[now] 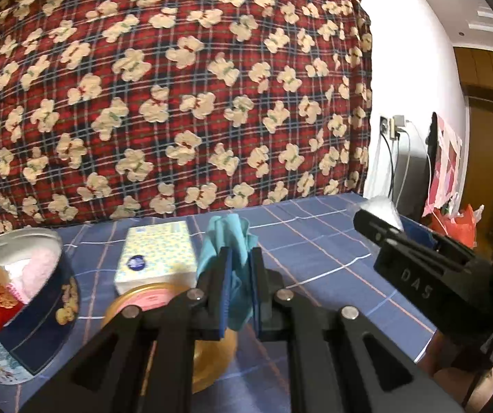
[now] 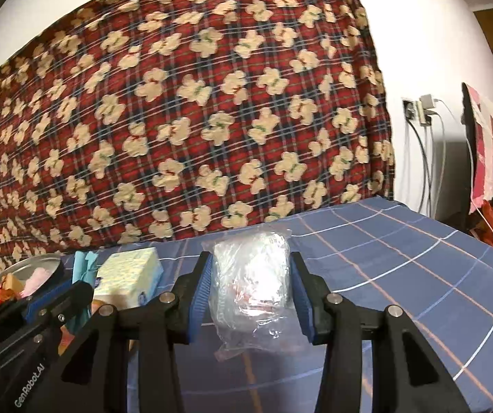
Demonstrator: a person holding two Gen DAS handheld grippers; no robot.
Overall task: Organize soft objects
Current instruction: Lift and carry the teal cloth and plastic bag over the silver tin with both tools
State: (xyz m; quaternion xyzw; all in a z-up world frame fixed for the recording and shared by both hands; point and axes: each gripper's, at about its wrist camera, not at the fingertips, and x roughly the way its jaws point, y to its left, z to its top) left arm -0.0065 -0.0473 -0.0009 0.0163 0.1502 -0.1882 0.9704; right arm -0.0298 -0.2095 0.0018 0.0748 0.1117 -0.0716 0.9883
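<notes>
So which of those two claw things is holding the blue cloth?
The left gripper: its jaws are shut on the teal cloth. The right gripper holds a clear plastic bag instead.

Teal cloth (image 1: 238, 258), blue checked sheet (image 1: 315, 241), red plaid bear-print blanket (image 1: 177, 86).

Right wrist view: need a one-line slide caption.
Right gripper shut on a crinkled clear plastic bag above the blue checked sheet, tissue pack at left, bear-print blanket behind.
</notes>
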